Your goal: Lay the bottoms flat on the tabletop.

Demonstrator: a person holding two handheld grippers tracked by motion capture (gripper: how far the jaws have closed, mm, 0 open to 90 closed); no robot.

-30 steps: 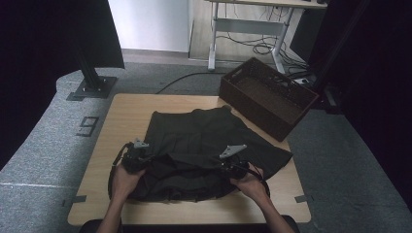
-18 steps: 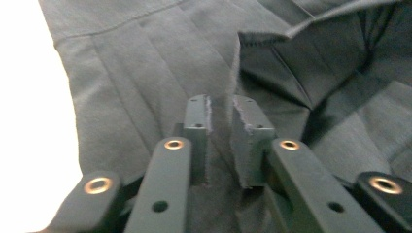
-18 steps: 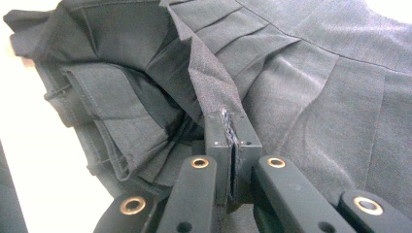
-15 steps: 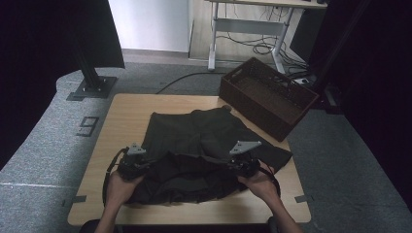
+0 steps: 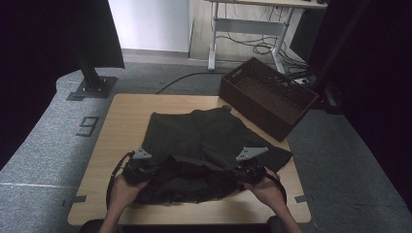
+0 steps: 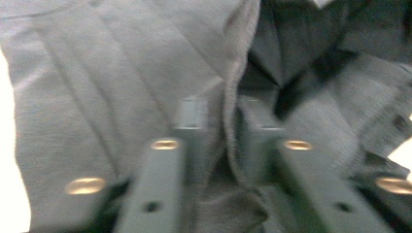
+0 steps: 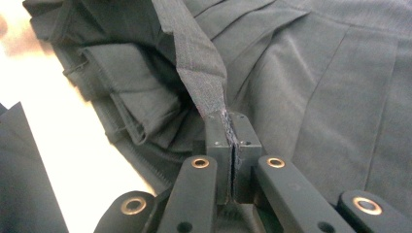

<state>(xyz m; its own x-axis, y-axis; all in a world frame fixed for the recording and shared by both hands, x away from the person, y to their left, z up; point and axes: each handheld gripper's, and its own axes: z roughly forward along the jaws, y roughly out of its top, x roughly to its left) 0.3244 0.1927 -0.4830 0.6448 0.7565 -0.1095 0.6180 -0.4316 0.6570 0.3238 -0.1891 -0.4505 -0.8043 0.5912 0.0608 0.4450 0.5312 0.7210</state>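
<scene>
The left gripper (image 5: 141, 167) has its fingers (image 6: 192, 121) nipped tight on a ribbed hem of the dark garment (image 5: 204, 141); in the left gripper view that hem runs up between the two pads, with loose cloth sagging to either side of them. Holding at the very edge like this probably gives the person a clean fold line rather than a bunched handful.

Between the two grippers the near edge of the garment is gathered and lifted into a soft roll, while the rest lies flat on the bench (image 5: 121, 126), spreading away beyond the fingers toward the far side. That flat half acts as the base onto which the raised edge would be laid, so the work looks like a fold from near to far.

The right gripper (image 5: 248, 170) is likewise clamped, its fingers (image 7: 216, 131) pressed together on a thin strip of cloth that rises taut from them, pleats bunched just to their left. Gripping both corners level keeps the edge straight.

Well beyond the right fingers, off the bench corner, stands a brown basket (image 5: 272, 97), likely where the folded piece ends up.
</scene>
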